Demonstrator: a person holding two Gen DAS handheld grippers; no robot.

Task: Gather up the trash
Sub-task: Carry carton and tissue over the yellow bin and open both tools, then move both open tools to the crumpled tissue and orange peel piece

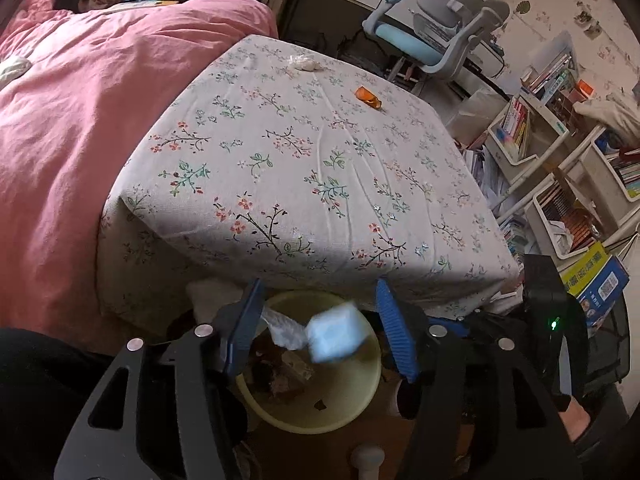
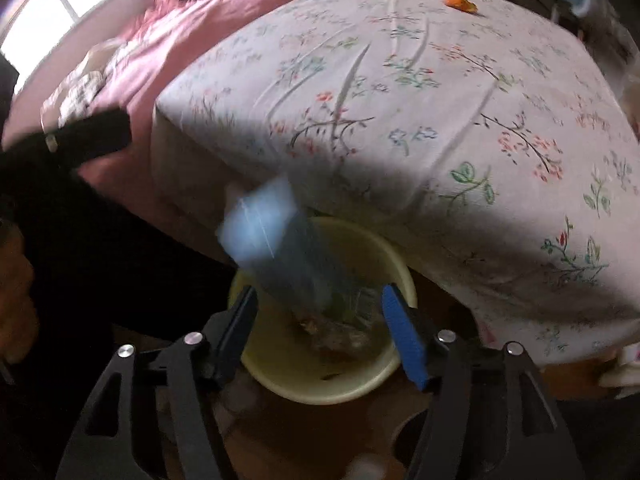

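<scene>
A blurred pale blue packet (image 1: 338, 334) hangs in the air over a yellow bin (image 1: 352, 408), between the blue pads of the left gripper (image 1: 320, 330) but touching neither pad. The jaws of this gripper stand apart and grip nothing. A crumpled clear wrapper (image 1: 286, 330) sits just beside the packet, above the brown scraps in the bin.

In the right wrist view the same blue packet is smeared by motion above the bin's rim. The right gripper (image 2: 320, 332) also points down into the bin with its jaws wide and empty.

The bin stands on the floor against the edge of a table with a flowered cloth (image 1: 304, 160). At the far end of the cloth lie an orange wrapper (image 1: 369, 97) and a white crumpled tissue (image 1: 304, 62), well apart from the bin. A pink bedcover (image 1: 80, 120) lies left of the table, and a desk chair (image 1: 436, 28) stands beyond it.
</scene>
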